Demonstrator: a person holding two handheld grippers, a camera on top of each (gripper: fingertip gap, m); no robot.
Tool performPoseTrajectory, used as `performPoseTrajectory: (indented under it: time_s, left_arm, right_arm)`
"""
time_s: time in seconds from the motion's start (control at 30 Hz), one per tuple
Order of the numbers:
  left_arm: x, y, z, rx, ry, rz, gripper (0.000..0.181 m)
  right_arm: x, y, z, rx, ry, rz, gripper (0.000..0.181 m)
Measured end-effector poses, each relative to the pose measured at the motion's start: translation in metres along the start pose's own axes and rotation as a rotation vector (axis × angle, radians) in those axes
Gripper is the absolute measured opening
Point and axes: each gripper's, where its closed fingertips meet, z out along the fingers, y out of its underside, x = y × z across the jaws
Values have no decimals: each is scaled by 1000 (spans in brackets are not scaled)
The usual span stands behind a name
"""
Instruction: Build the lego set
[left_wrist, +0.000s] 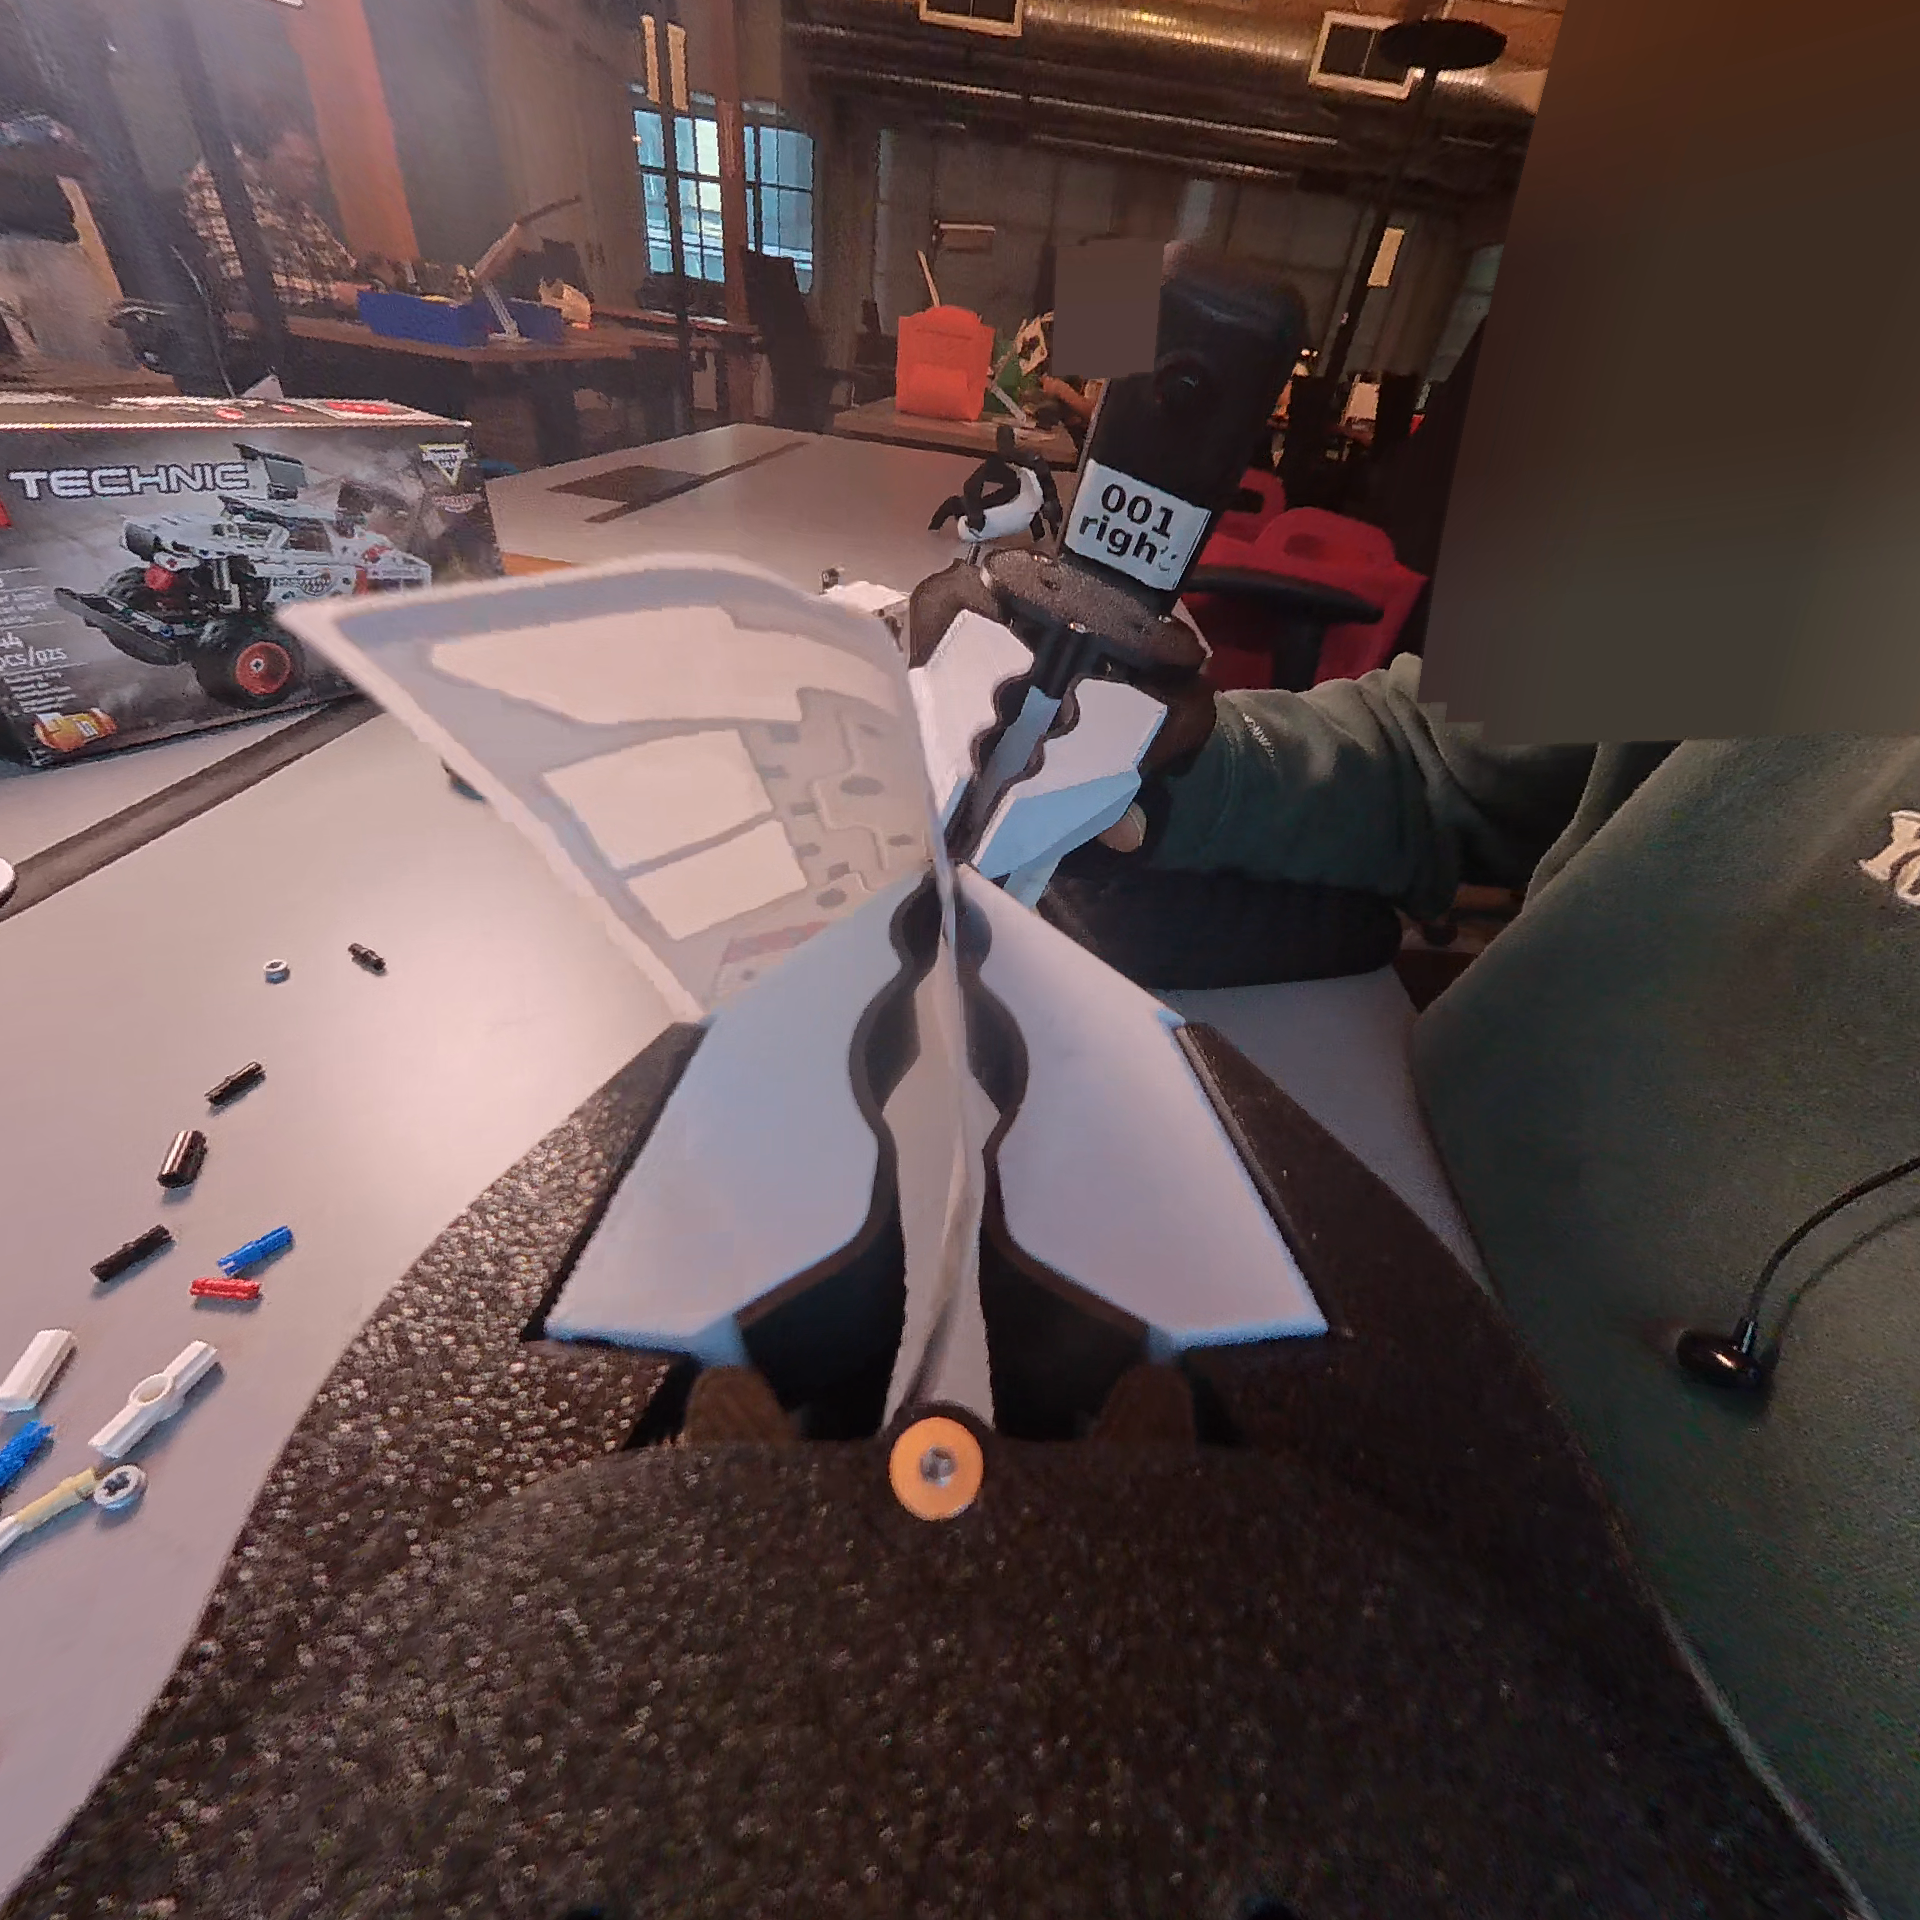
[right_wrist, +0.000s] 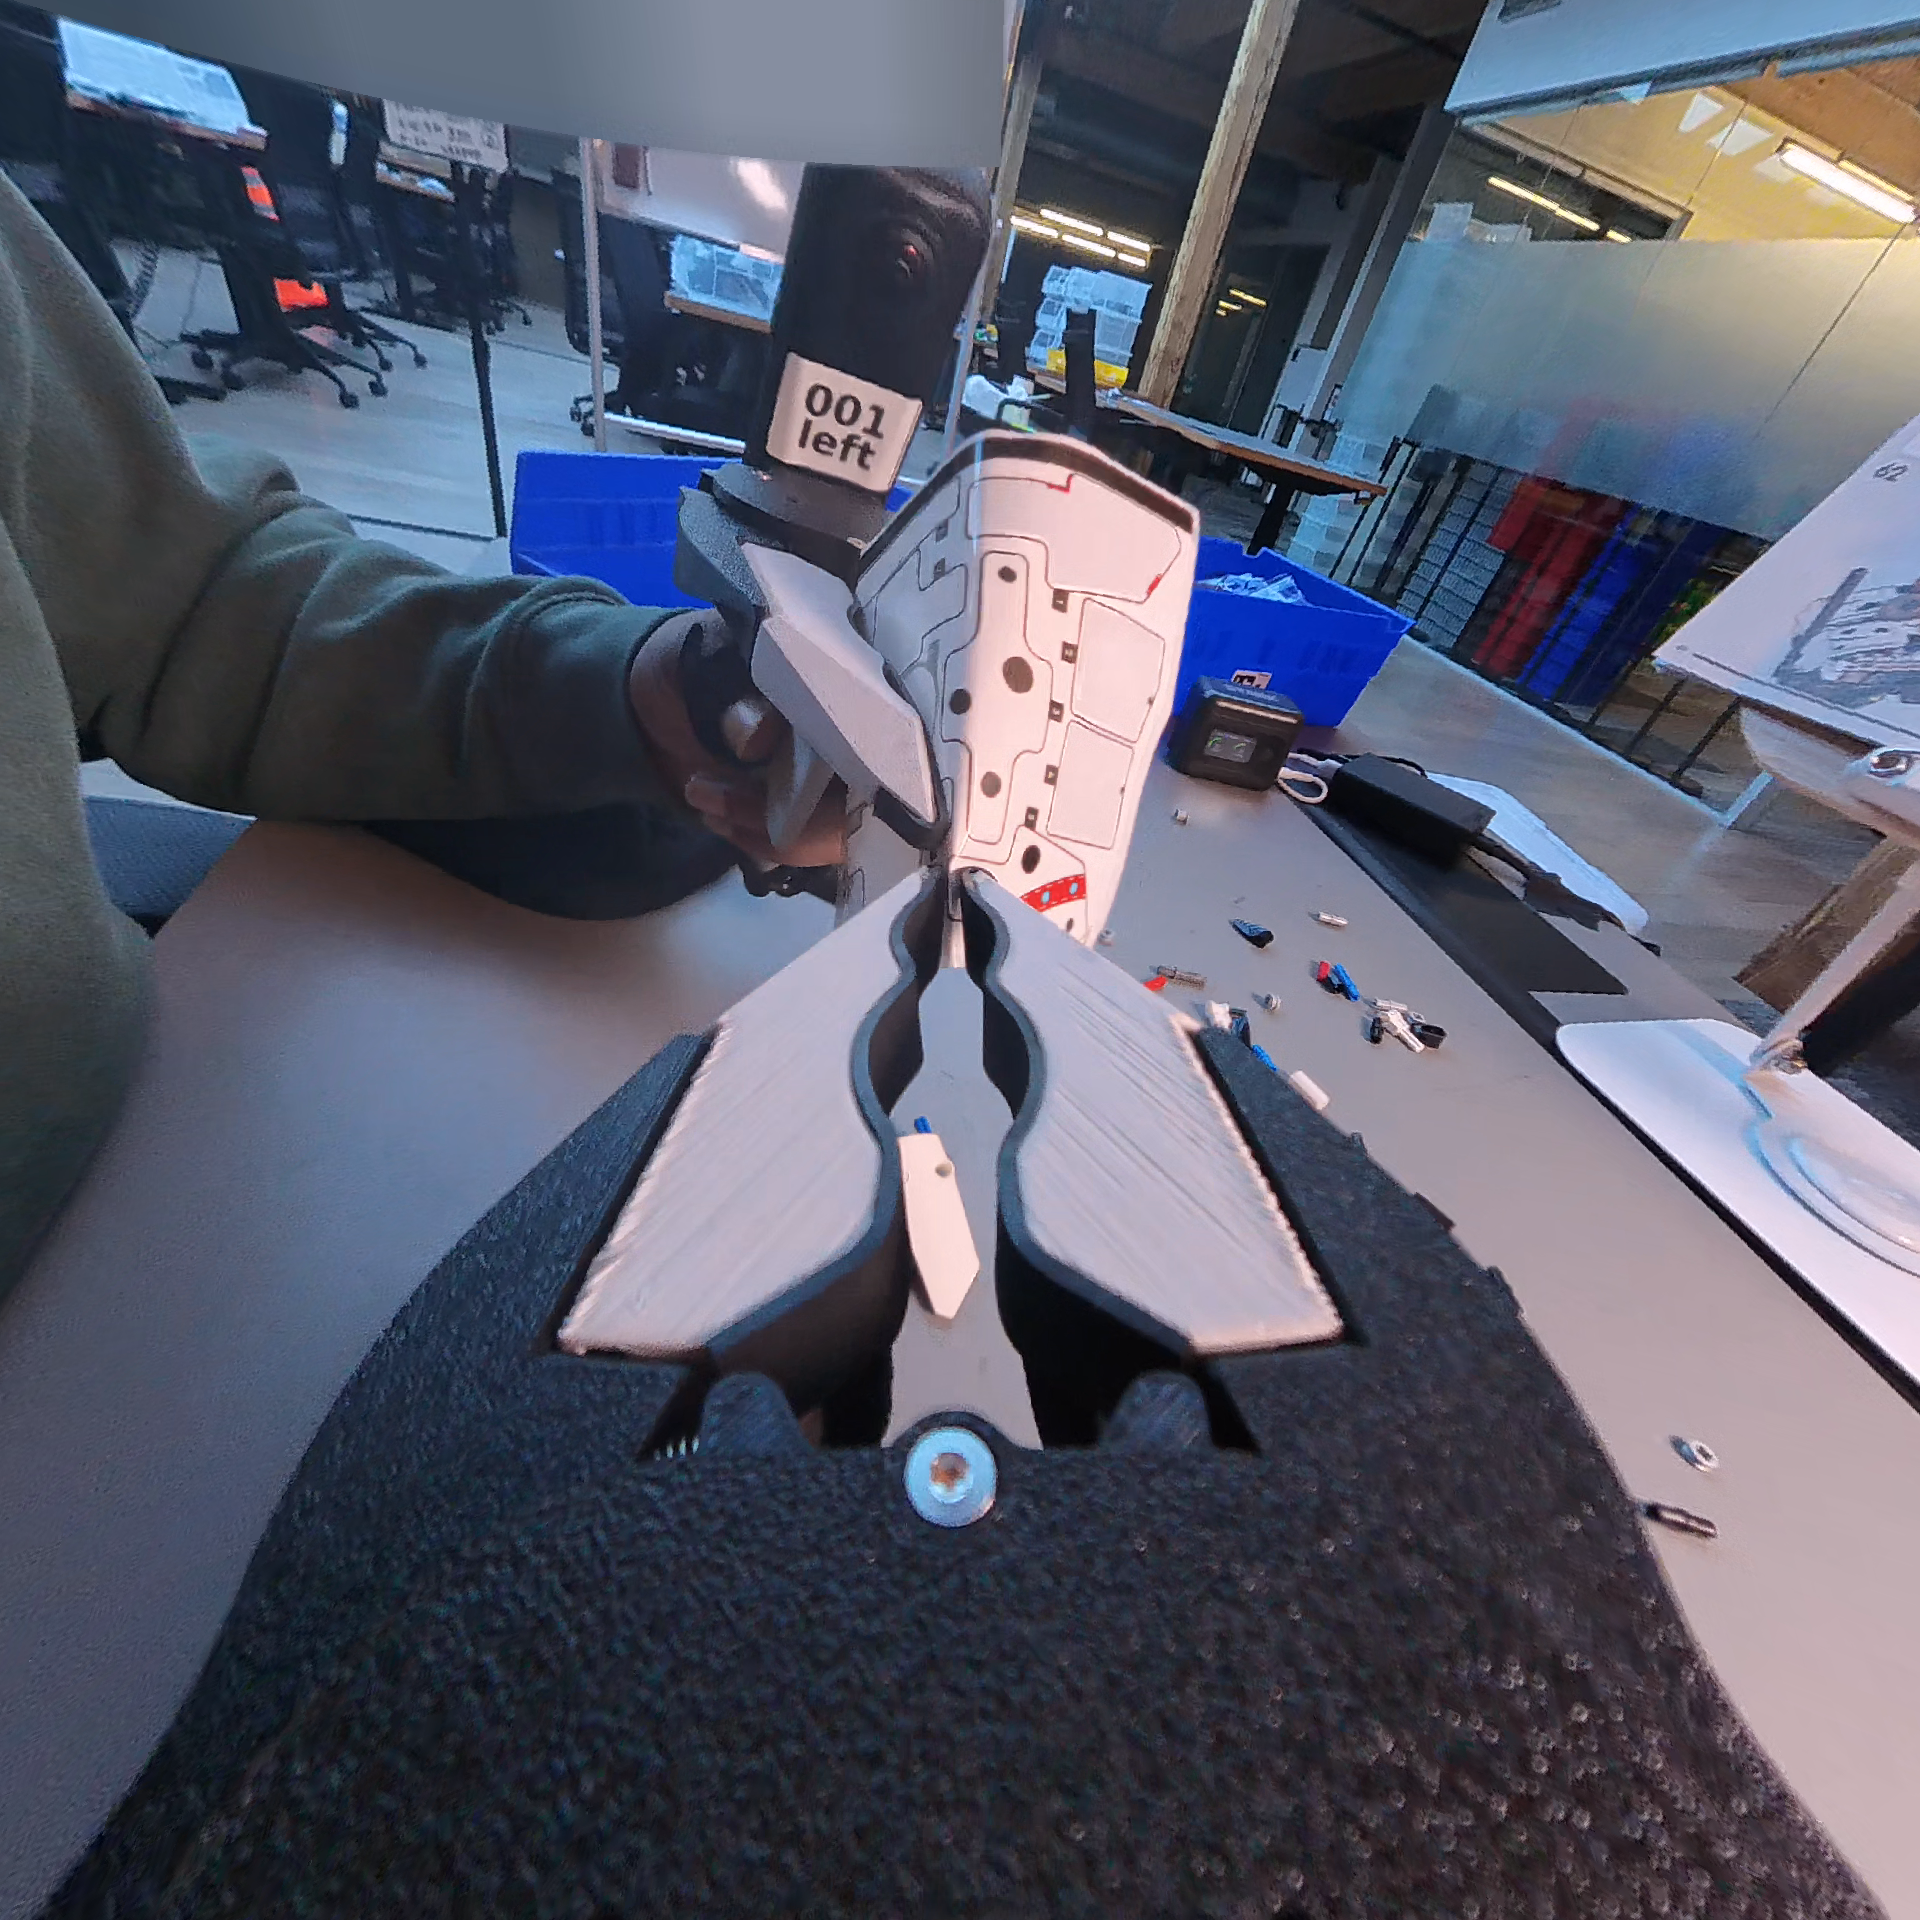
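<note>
A white sticker sheet with grey, black and red printed shapes is held up above the grey table, curled to the left. My left gripper is shut on its lower edge. My right gripper is shut on the same sheet at its bottom corner. The two grippers meet tip to tip: the right one shows in the left wrist view, the left one in the right wrist view. A white pointed Lego piece lies on the table below my right gripper's fingers.
The Lego box stands at the far left. Loose pins and connectors lie on the table at left, and more small parts at right. A blue bin, a black device and an instruction booklet on a stand are at right. My left and right fingertips are right by each other.
</note>
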Motion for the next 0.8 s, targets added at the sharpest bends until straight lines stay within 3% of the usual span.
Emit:
performPoseTrajectory:
  time_s: [0.47, 0.8]
  left_arm:
    - [15, 35, 7, -227, 27, 226, 0]
    - [20, 46, 9, -280, 52, 262, 0]
  right_arm:
    - [-27, 29, -7, -134, -290, 232, 2]
    - [-30, 37, -13, -154, -361, 305, 0]
